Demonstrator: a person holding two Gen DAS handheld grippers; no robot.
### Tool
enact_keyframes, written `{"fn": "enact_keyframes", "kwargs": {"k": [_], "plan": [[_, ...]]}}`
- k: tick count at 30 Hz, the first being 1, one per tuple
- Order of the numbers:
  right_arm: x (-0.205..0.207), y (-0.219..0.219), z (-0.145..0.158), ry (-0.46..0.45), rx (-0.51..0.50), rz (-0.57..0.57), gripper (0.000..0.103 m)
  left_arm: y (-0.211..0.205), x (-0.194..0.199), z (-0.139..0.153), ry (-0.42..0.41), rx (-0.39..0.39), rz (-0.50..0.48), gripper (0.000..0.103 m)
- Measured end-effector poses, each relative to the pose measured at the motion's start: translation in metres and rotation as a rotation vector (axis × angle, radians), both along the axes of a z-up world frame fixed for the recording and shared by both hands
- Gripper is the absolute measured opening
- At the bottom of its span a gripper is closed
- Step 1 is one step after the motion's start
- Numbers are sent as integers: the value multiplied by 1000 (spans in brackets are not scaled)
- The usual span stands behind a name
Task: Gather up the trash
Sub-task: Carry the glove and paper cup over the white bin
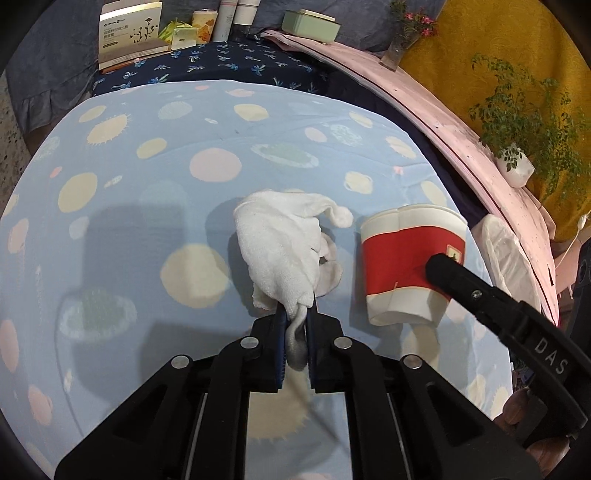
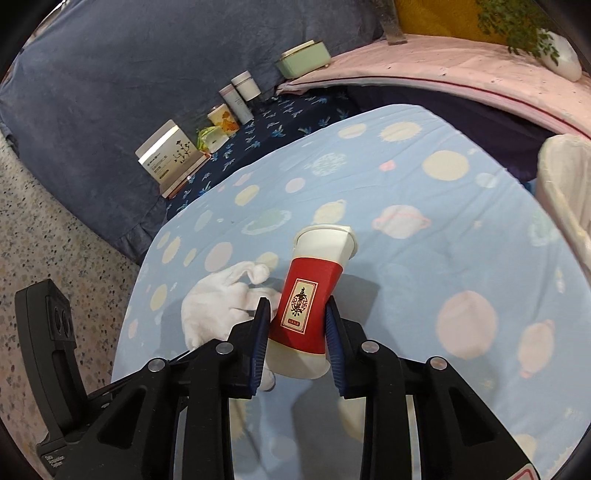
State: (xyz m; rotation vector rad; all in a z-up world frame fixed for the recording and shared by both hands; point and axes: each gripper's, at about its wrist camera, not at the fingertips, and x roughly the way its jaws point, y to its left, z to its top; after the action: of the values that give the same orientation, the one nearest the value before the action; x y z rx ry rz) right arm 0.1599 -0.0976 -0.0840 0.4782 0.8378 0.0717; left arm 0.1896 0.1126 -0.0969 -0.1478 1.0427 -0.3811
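Above the bedsheet (image 1: 110,229), down-tilted left hand-held gripper (image 1: 295,317) clamping cloth (image 1: 280,243), right hand-held gripper (image 2: 297,317) squeezing cup (image 2: 314,295).

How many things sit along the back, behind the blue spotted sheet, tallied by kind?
Printed boxes: 2, the large booklet box and the small flowered box
Green packets: 1
White cylinders: 2
Mint green lidded boxes: 1
Total: 6
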Motion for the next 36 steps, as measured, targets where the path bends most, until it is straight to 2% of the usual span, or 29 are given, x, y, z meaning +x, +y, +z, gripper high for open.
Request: {"fn": "enact_keyframes", "kwargs": {"k": [10, 21, 36], "plan": [[-70, -35, 33, -49, -80, -47, 28, -33, -64, 24, -47, -5, -8, 8], [-138, -56, 41, -58, -142, -66, 28, -47, -119, 40, -97, -15, -10, 8], [-164, -58, 45, -93, -142, -64, 28, -56, -138, 45, -120, 1, -20, 8]]}}
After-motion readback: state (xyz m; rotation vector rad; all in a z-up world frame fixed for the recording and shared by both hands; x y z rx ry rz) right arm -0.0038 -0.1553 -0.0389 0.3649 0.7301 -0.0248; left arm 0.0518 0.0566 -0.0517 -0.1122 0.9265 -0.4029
